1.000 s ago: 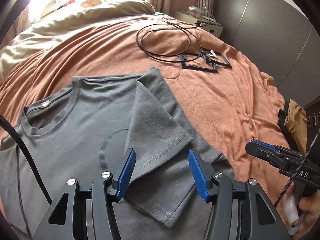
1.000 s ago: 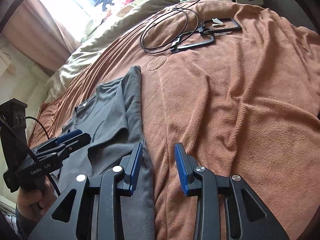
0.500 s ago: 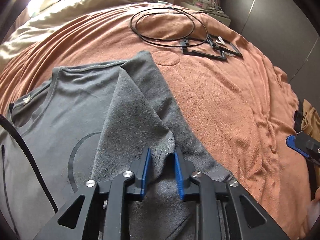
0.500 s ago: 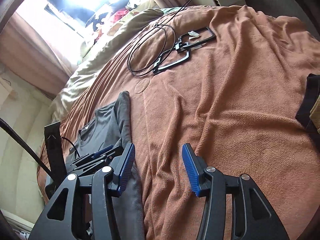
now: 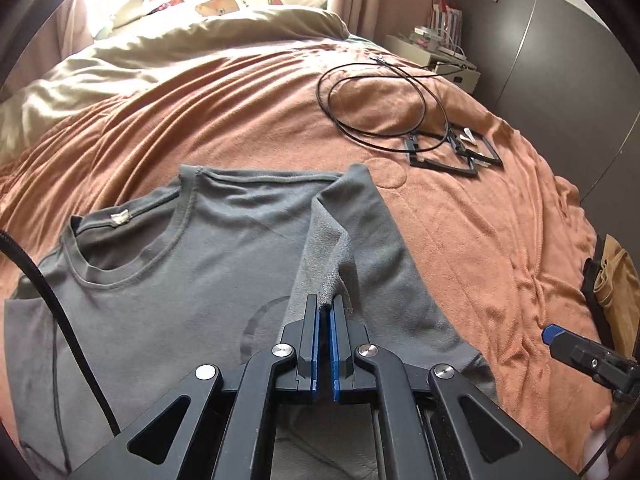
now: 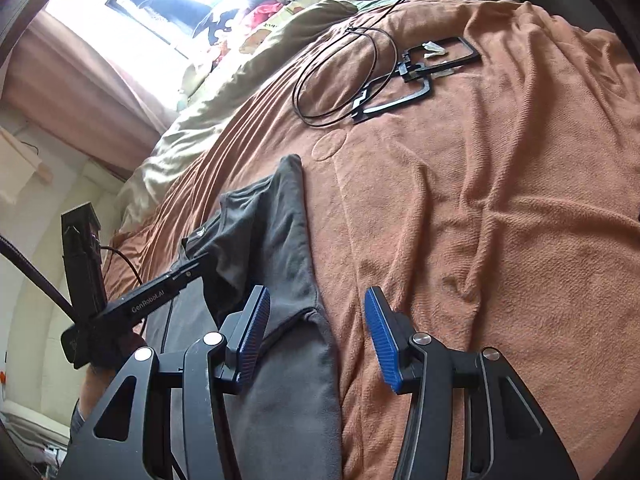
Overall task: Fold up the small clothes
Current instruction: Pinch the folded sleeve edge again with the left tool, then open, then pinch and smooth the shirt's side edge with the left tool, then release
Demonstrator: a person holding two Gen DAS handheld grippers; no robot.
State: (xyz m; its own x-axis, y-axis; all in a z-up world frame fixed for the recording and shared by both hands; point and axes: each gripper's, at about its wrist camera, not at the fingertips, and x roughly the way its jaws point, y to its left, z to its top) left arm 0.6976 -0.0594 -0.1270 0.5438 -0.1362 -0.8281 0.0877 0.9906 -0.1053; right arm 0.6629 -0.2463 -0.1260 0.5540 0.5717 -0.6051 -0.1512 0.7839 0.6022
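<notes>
The left gripper (image 5: 324,322) has its jaws pinched on the folded sleeve of the grey T-shirt (image 5: 192,264), probably to reposition it; the right gripper (image 6: 316,340), jaws having just been widening with nothing between them, hovers over the shirt's edge on the bed (image 6: 500,200).

Blown-out window (image 6: 168,4) glare, soft daylight, sharp focus, fisheye-bent edges

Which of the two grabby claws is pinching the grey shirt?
The left gripper: its blue pads have just closed on a raised fold of the grey T-shirt. The right gripper has been opening and grips nothing.
</notes>
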